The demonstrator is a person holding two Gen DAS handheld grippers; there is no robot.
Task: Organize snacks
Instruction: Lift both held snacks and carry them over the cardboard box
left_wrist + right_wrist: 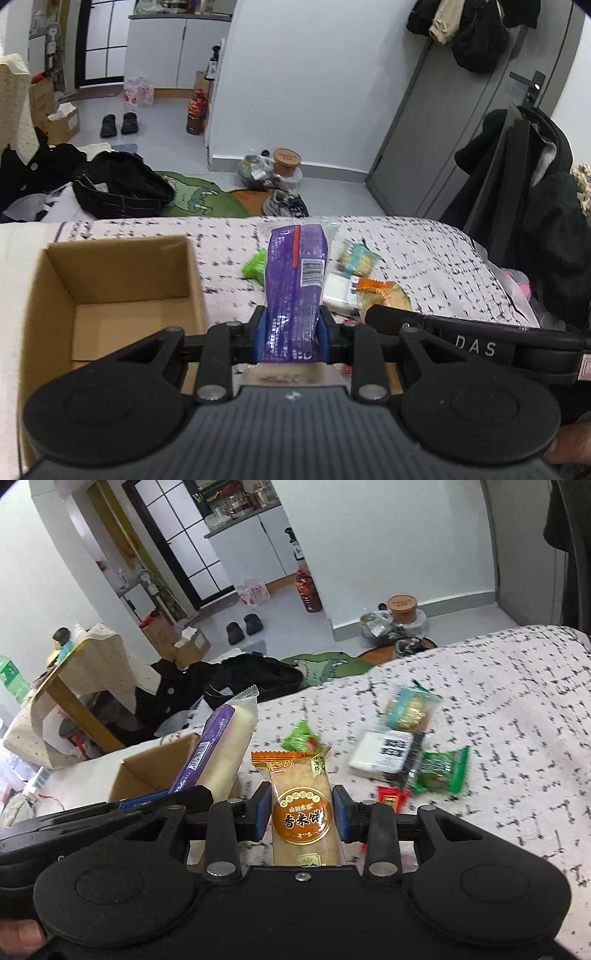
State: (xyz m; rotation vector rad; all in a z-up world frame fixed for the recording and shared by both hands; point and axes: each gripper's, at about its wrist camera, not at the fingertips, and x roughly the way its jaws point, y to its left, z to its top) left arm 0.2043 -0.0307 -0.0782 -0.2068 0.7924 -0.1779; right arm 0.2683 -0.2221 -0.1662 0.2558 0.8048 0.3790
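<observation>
We hold the left gripper (291, 325) pinched on a purple snack packet (295, 280), raised beside the open cardboard box (110, 280) at the bed's edge. Our right gripper (301, 812) clamps an orange rice-cracker packet (303, 812) above the patterned bedspread (498, 701), near the loose snacks (406, 746).
</observation>
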